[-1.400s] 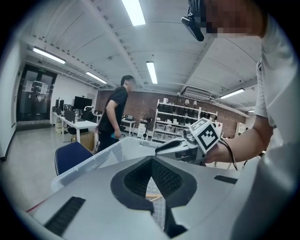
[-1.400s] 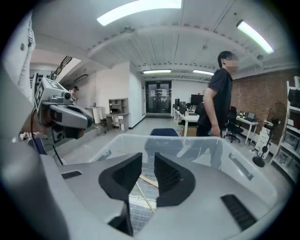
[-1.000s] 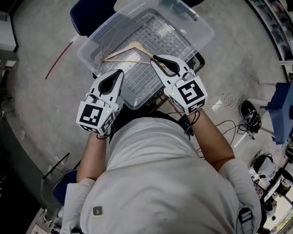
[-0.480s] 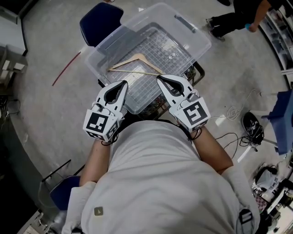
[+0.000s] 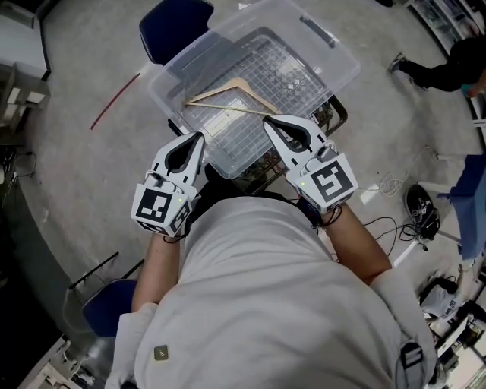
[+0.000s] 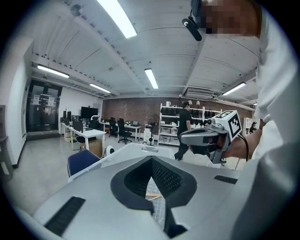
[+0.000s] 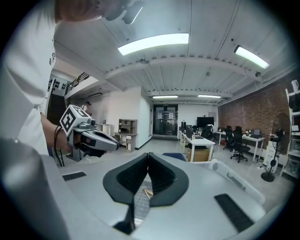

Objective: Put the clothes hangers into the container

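A wooden clothes hanger [image 5: 231, 97] lies flat inside the clear plastic container [image 5: 334, 57], which stands in front of the person. Both grippers hang over the container's near rim, held close to the person's chest. My left gripper [image 5: 199, 137] is shut, tips together, nothing in it. My right gripper [image 5: 268, 121] is also shut and empty, its tips just short of the hanger's near arm. In the right gripper view a bit of the hanger [image 7: 147, 192] shows below the closed jaws. In the left gripper view the right gripper [image 6: 206, 136] shows at the right.
A blue chair [image 5: 176, 20] stands behind the container's left end and another chair [image 5: 102, 308] at lower left. A red rod [image 5: 115, 99] lies on the floor at left. Cables and a black bag [image 5: 420, 207] lie at right. A person's legs [image 5: 448, 61] show at upper right.
Both grippers have drawn back slightly toward the person from the container. The right gripper's jaws closed with nothing in them. The hanger lies where it was.
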Motion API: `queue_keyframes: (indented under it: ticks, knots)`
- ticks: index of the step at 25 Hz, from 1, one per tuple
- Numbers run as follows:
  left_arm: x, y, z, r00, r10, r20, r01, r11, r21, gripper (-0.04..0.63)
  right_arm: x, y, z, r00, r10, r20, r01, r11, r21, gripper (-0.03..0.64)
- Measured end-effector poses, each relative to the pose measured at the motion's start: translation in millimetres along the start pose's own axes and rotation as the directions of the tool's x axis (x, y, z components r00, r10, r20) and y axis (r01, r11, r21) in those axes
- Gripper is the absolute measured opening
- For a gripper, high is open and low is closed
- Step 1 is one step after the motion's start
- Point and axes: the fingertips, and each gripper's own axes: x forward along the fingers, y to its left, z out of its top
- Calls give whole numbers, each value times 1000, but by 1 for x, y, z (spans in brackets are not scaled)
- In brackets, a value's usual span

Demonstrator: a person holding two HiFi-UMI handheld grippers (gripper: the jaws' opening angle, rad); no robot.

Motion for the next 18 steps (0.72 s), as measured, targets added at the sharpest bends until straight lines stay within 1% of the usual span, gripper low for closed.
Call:
queue_keyframes:
  ticks: [3,7,12,18]
  knots:
    - [-7,6,-2,1000,-3,-4,3,1000,0,17,4,7,1,1000,-2,-1,2,1000,-3,20]
    - [-16,10,-5,1000,-27,-1,27,1000,3,17,4,18,2,1000,-19,-1,19,1000,3,20]
    - [-39,16,-12,997,-75,-3,75,997,8,17,5,44,9,999,-17,29,19,997,-73,20]
    - [-88,31,-25,989,-146,-3,146,989,17,17,11,92,13,996,-85,29,87,994,-73,20]
